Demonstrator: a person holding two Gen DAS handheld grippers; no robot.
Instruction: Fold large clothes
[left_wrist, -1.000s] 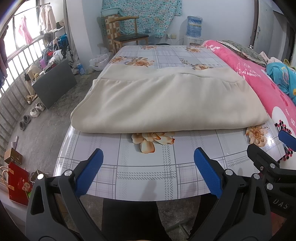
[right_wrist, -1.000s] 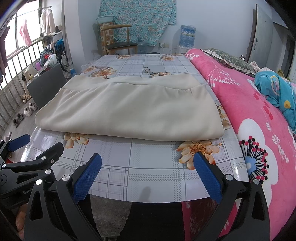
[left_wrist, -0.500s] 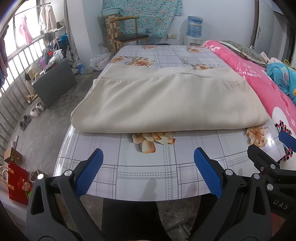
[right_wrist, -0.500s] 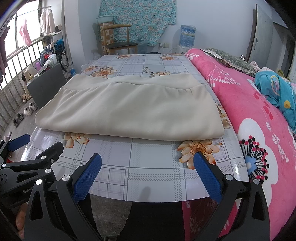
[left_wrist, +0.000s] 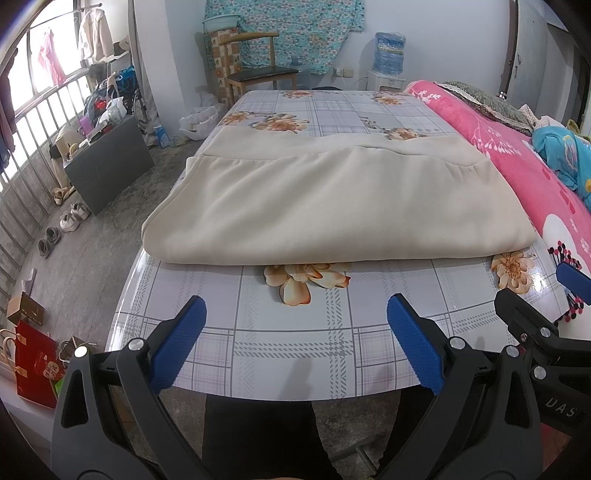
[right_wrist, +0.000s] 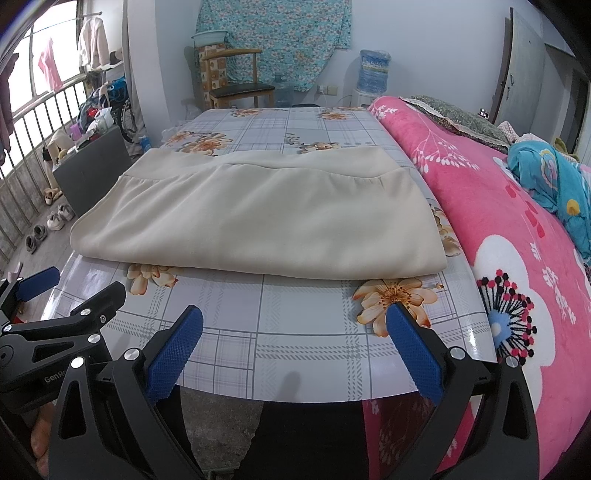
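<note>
Both the left claw (left_wrist: 295, 343) and right claw (right_wrist: 293, 345) hung released; ahead of them the beige garment (left_wrist: 332, 206) lay folded on the tabletop (left_wrist: 295, 354), seemingly nearly finished.

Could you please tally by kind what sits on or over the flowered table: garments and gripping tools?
Beige folded garment: 1
Open tools, left tool and right tool, both empty near the table edge: 2
Total: 3
</note>
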